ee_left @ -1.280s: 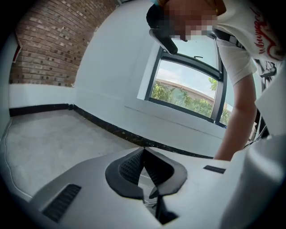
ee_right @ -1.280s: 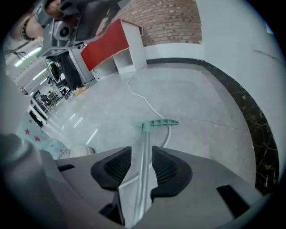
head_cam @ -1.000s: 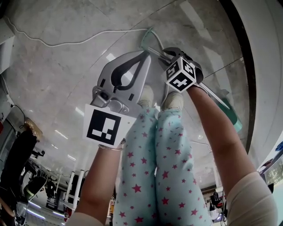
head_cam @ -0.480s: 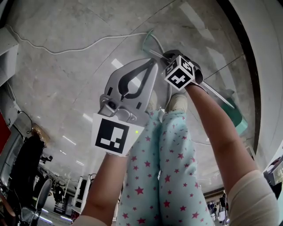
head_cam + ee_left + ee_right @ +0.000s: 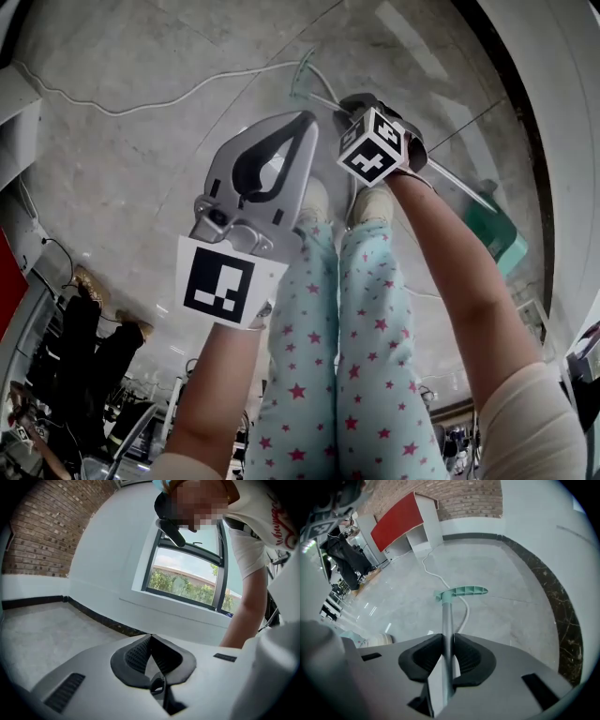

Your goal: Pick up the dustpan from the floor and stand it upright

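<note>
While the white cable (image 5: 187,89) is seen trailing over the far left of the marble floor (image 5: 122,159), the left gripper (image 5: 305,118) is held clear above the floor, its jaws brought together on nothing. Just right of it, the dustpan (image 5: 447,611) is found lying along the floor. Its teal handle grip (image 5: 464,591) lies at the far end, beside the cable. The right gripper (image 5: 446,651) is clamped on the thin metal shaft (image 5: 449,639) a little below that grip. Its jaws have just been closing in, then easing slightly, and the tube is pinched between the pads. Further right, the shaft is seen running to the teal pan (image 5: 499,232), which rests near the base of the wall.

The dustpan is judged light and stiff, though its weight is set mostly at the pan end. The smooth round tube may turn or slide between the pads. A hold high on the shaft, as now taken, is judged apt: the handle can be swung upward while the pan is left as a pivot.
</note>
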Demonstrator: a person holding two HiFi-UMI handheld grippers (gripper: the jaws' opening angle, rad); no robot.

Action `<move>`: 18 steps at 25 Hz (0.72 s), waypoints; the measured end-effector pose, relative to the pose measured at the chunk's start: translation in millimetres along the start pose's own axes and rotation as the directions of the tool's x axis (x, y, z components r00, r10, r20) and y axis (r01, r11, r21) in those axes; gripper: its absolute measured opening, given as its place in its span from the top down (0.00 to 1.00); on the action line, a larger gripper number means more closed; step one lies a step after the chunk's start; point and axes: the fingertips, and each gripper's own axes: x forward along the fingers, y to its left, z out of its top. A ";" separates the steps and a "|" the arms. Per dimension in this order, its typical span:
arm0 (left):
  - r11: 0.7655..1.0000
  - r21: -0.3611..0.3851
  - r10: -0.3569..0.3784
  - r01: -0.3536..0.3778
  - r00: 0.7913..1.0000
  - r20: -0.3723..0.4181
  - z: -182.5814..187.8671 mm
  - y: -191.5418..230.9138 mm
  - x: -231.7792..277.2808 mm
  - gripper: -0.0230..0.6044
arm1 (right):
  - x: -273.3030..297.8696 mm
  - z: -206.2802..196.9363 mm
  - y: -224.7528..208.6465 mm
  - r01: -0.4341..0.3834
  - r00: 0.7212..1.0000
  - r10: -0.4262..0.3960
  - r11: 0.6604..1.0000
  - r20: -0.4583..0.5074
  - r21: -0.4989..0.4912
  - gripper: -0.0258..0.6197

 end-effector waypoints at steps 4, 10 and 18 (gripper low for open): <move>1.000 0.020 -0.021 0.020 0.999 0.029 37.5 -38.3 -4.1 0.93 | -78.7 3.5 -7.4 0.054 0.995 -0.055 0.998 0.087 0.013 0.81; 0.994 0.048 -0.101 0.098 0.993 0.061 102.5 -84.2 -7.5 0.93 | -193.3 26.1 -33.5 0.134 0.968 -0.151 0.986 0.199 0.096 0.81; 0.960 0.118 -0.261 0.255 0.964 0.038 173.0 -196.0 -8.8 0.93 | -346.5 7.0 -48.8 0.219 0.889 -0.283 0.953 0.360 0.209 0.81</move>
